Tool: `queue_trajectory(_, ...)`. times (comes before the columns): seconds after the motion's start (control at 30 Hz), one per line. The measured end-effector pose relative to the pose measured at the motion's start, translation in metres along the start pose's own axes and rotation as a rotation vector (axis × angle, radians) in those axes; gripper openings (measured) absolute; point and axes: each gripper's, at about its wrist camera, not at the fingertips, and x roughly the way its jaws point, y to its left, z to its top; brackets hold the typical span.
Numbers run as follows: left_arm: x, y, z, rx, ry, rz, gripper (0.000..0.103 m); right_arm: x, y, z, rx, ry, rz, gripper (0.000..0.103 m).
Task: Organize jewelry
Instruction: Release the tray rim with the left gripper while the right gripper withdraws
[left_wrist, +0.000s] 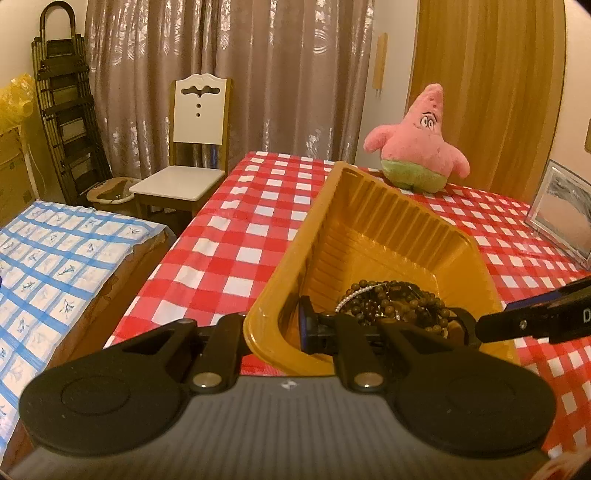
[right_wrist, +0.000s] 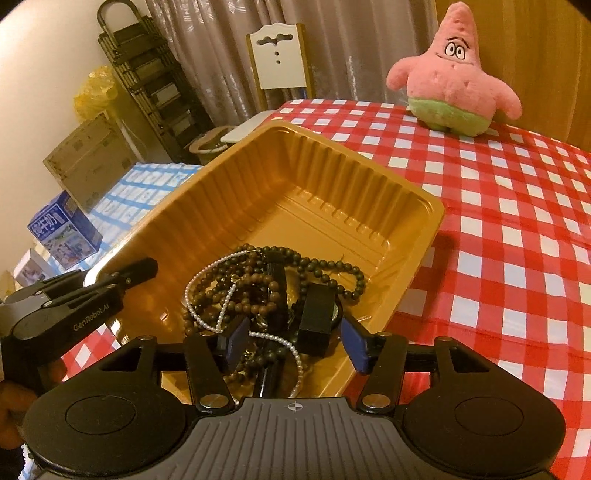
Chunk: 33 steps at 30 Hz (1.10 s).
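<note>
A golden plastic tray (left_wrist: 373, 206) (right_wrist: 303, 173) sits on the red checked tablecloth. Its near end holds a heap of brown bead strands (right_wrist: 258, 291) (left_wrist: 399, 302), a white pearl string (right_wrist: 207, 280) and a black box (right_wrist: 317, 317). My left gripper (left_wrist: 273, 325) is shut on the tray's near-left rim; it also shows in the right wrist view (right_wrist: 122, 277). My right gripper (right_wrist: 291, 343) is open, its blue pads either side of the heap, just above it. It enters the left wrist view at the right edge (left_wrist: 535, 317).
A pink star plush (left_wrist: 417, 144) (right_wrist: 454, 74) stands at the table's far side. A picture frame (left_wrist: 561, 206) stands at the right. A chair (left_wrist: 192, 147), a blue checked surface (left_wrist: 55, 266), cartons (right_wrist: 66, 232) and a folded rack (left_wrist: 62, 110) lie to the left.
</note>
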Motion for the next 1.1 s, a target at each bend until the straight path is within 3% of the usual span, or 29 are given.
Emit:
queue_trajectory(0.7, 0.017, 0.033, -0.023, -0.158, 0.12, -0.089, 0.014, -0.005, 0.02, -0.012, 0.031, -0.03, -0.081, 0.068)
queue_trajectory(0.77, 0.016, 0.033, -0.023, -0.158, 0.128, -0.108, 0.02, -0.006, 0.02, -0.014, 0.043, -0.038, -0.09, 0.07)
queue_trajectory(0.83, 0.014, 0.035, -0.023, -0.164, 0.141, -0.122, 0.036, -0.007, 0.02, -0.016, 0.058, -0.046, -0.1, 0.071)
queue_trajectory(0.97, 0.008, 0.04, -0.023, -0.164, 0.147, -0.138, 0.051, -0.012, 0.021, -0.021, 0.096, -0.081, -0.11, 0.072)
queue_trajectory(1.03, 0.004, 0.041, -0.024, -0.141, 0.147, -0.139, 0.064, -0.015, 0.022, -0.026, 0.115, -0.095, -0.113, 0.072)
queue_trajectory(1.1, -0.003, 0.044, -0.023, -0.127, 0.144, -0.148, 0.065, -0.017, 0.022, -0.031, 0.13, -0.1, -0.116, 0.072)
